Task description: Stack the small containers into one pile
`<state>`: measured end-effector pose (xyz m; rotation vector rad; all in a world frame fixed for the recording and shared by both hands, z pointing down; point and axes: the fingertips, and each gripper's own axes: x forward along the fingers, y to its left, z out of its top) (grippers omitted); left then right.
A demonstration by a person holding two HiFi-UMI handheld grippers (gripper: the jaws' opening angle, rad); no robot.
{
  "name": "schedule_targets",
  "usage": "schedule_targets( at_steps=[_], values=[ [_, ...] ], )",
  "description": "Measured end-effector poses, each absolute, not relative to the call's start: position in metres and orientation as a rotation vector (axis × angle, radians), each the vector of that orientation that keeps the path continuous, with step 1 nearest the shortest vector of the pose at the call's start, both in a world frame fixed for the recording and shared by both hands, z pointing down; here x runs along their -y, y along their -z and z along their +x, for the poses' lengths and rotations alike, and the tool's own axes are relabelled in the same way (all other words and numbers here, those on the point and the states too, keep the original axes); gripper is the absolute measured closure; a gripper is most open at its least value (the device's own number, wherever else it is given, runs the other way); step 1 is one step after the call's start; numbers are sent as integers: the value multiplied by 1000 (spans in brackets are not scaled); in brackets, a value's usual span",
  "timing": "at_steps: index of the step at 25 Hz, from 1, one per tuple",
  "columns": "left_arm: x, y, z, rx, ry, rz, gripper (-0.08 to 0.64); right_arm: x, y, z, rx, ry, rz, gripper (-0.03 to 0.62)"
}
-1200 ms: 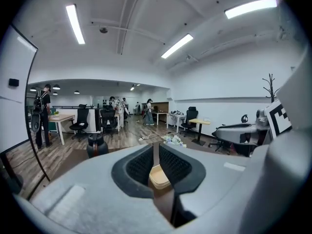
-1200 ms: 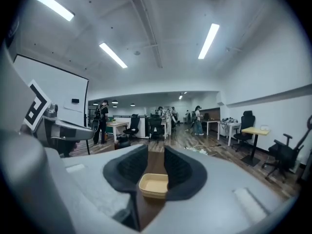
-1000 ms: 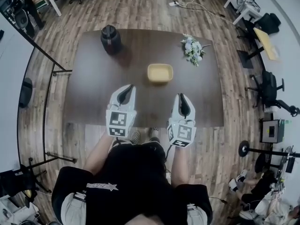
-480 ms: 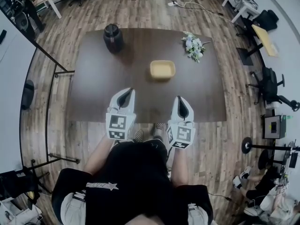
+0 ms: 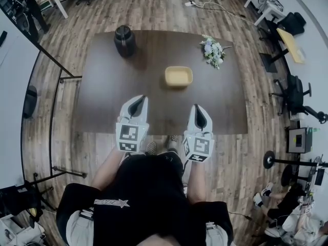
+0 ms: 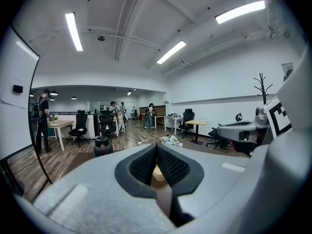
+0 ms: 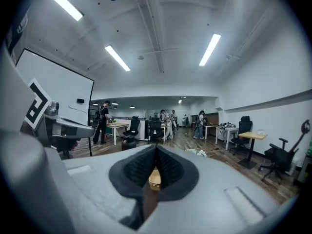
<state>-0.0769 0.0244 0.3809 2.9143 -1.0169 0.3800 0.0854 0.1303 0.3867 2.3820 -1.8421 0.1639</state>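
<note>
Two grippers, both clenched on nothing: your left gripper (image 5: 138,97) and right gripper (image 5: 197,106) sit low in the frame at the near edge of the table (image 5: 102,101), well apart from the yellow pile of containers (image 5: 179,76) at centre. The stacking looks finished to me, so hold the jaws together, stay clear, and check only that the pile sits square. Count: one pile, its layers too small to number, one dark jug (image 5: 124,40) upper left, one flower bunch (image 5: 212,51) upper right

even, soft light from ceiling strip lights (image 6: 74,30) — strong fisheye bending and dark vignetted corners
</note>
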Motion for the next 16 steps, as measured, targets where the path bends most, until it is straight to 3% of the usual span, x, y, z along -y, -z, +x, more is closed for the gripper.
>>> schedule_targets(
  at_steps=[16],
  values=[
    [-21,-384,-74,996,-386,2923,549,-124,-388,86,1854,-172,2386,588]
  ],
)
